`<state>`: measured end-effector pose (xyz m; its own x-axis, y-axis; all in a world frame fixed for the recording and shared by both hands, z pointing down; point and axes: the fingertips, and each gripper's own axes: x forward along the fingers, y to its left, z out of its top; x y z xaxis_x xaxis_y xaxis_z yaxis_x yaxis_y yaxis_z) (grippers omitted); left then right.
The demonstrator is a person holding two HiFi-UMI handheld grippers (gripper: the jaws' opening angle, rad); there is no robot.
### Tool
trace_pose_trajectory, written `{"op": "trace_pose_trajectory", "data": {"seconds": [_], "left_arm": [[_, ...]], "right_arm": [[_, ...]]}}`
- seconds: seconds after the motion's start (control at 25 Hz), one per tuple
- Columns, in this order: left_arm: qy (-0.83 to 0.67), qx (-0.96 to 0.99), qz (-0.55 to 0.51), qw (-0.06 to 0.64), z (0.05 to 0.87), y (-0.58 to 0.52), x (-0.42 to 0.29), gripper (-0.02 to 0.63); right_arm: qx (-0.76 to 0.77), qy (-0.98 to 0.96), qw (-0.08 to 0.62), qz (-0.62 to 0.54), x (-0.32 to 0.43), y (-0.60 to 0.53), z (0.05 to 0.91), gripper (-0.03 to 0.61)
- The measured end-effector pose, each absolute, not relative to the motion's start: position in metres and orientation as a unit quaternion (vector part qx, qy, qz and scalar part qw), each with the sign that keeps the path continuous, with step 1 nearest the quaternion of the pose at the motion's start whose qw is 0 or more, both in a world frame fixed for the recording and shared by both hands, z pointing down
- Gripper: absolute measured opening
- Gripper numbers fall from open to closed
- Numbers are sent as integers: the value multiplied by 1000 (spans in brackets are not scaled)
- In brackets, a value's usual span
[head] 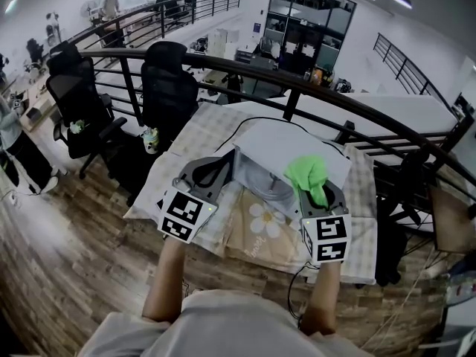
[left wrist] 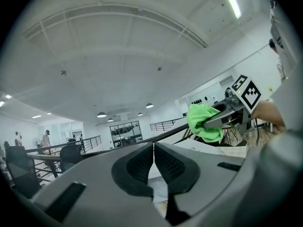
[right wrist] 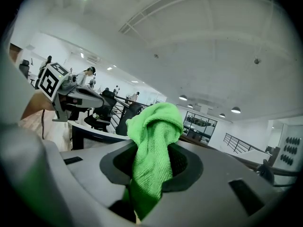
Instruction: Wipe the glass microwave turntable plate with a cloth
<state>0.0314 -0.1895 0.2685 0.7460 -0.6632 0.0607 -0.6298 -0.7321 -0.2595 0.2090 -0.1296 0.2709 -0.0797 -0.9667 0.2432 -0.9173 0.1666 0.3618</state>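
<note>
The glass turntable plate [head: 266, 182] shows partly as a greyish disc at the front of the white microwave [head: 294, 149], between my two grippers. My right gripper [head: 320, 193] is shut on a bright green cloth [head: 311, 174], which bunches up above its jaws. In the right gripper view the cloth [right wrist: 154, 145] fills the gap of the right gripper [right wrist: 154, 162] against the ceiling. My left gripper [head: 222, 168] is shut with nothing in it; in its own view the left gripper [left wrist: 154, 160] has its pads pressed together. Both grippers are tilted upward.
The microwave stands on a table with a checked cloth [head: 201, 136] and a flower-printed mat [head: 262, 227]. A black curved railing [head: 297, 80] runs behind it, with office chairs [head: 168, 88] beyond. A cable [head: 253, 121] trails across the table's back.
</note>
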Motion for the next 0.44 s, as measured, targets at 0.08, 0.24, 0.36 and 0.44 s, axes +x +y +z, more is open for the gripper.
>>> {"op": "trace_pose_trajectory", "data": {"seconds": [0.08, 0.24, 0.36, 0.44], "left_arm": [[346, -929, -77, 110, 270, -188, 32, 21], [342, -930, -83, 106, 275, -187, 33, 21], [338, -931, -85, 106, 279, -187, 33, 21], [336, -932, -85, 106, 281, -188, 33, 21]], "right_arm": [[644, -732, 216, -55, 209, -129, 272, 127], [645, -731, 216, -51, 209, -129, 275, 127], [647, -729, 217, -49, 208, -129, 279, 127], [648, -729, 217, -48, 209, -130, 281, 127]]}}
